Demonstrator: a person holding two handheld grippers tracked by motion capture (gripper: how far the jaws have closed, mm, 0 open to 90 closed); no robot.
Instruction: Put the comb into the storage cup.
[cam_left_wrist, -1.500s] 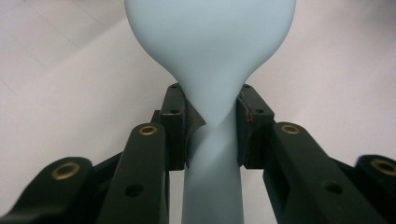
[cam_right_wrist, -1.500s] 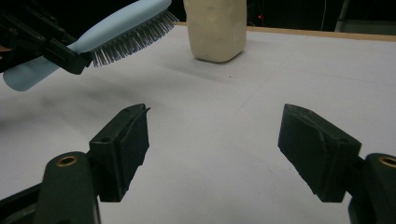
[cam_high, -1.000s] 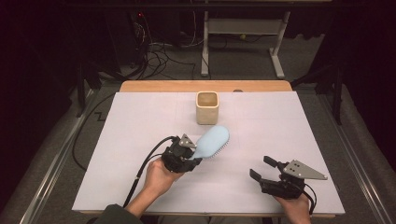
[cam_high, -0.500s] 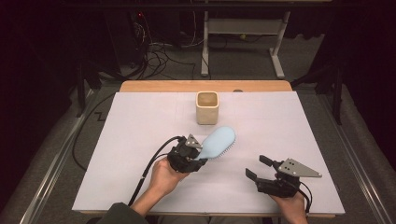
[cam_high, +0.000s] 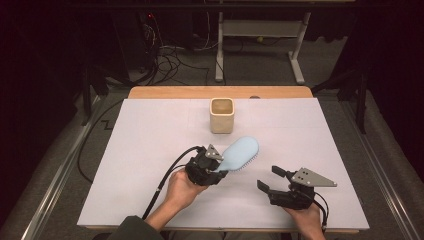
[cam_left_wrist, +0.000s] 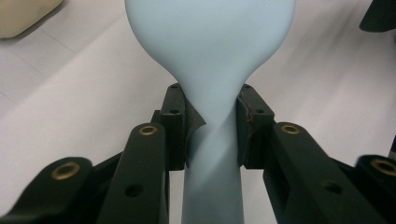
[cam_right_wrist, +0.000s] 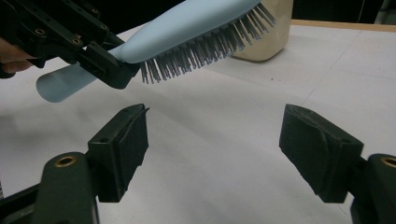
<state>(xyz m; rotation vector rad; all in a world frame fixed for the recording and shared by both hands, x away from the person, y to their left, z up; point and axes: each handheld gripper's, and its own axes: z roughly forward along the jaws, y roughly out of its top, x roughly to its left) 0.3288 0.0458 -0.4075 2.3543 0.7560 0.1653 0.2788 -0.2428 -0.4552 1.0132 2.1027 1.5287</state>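
A light blue hairbrush (cam_high: 241, 153) with dark bristles is held off the white table sheet, head pointing toward the beige square cup (cam_high: 222, 115). My left gripper (cam_high: 218, 164) is shut on the brush's handle neck; both pads press the neck of the hairbrush (cam_left_wrist: 212, 116) in the left gripper view. My right gripper (cam_high: 271, 179) stands open near the table's front right, nothing between its jaws. In the right gripper view its fingertips (cam_right_wrist: 125, 144) frame bare sheet, with the hairbrush (cam_right_wrist: 196, 28) bristles-down above and the cup (cam_right_wrist: 268, 32) behind it.
The white sheet (cam_high: 150, 150) covers most of the wooden table (cam_high: 165, 92). A black cable (cam_high: 167, 175) trails from the left gripper toward the front edge. Beyond the table lie floor cables and a white frame's legs (cam_high: 260, 45).
The left gripper has carried the brush slightly right and forward, toward the cup. The right gripper has shifted a little to the left.
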